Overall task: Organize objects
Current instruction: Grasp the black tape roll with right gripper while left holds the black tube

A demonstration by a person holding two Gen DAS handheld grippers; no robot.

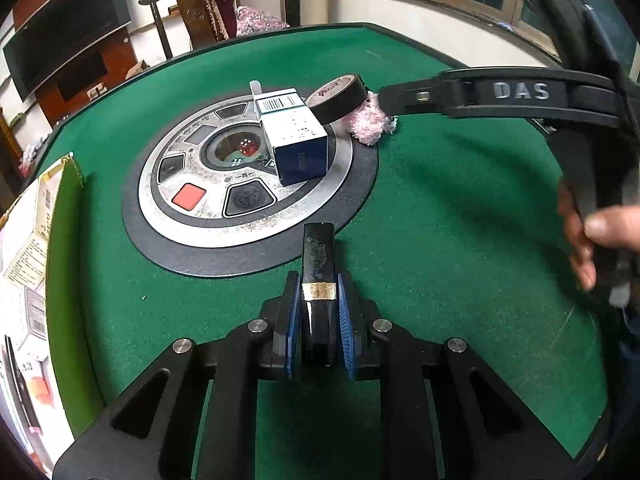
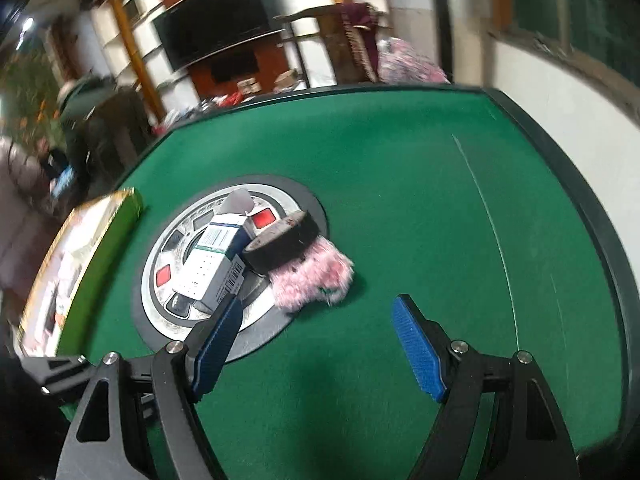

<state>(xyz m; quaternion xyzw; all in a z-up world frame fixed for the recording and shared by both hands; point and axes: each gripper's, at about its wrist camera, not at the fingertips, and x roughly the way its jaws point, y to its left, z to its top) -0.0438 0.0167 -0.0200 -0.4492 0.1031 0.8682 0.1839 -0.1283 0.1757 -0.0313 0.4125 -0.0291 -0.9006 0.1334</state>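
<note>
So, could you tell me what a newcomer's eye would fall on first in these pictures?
Probably the left claw, shut on a black bar with a gold band low over the green table. Next, the pile on the table's round silver hub: a white and blue box with a black tape roll leaning on it, and a pink fluffy thing beside them. The right claw hangs open above the felt.

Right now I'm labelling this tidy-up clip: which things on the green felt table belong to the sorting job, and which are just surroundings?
Job:
- slim black case with gold band, clamped in the left gripper
- white-and-blue carton
- black tape roll
- fluffy pink cloth
- green-sided box at the table edge
- right gripper, open, empty

Surroundings:
- silver dice console
- wooden chair
- television
</note>
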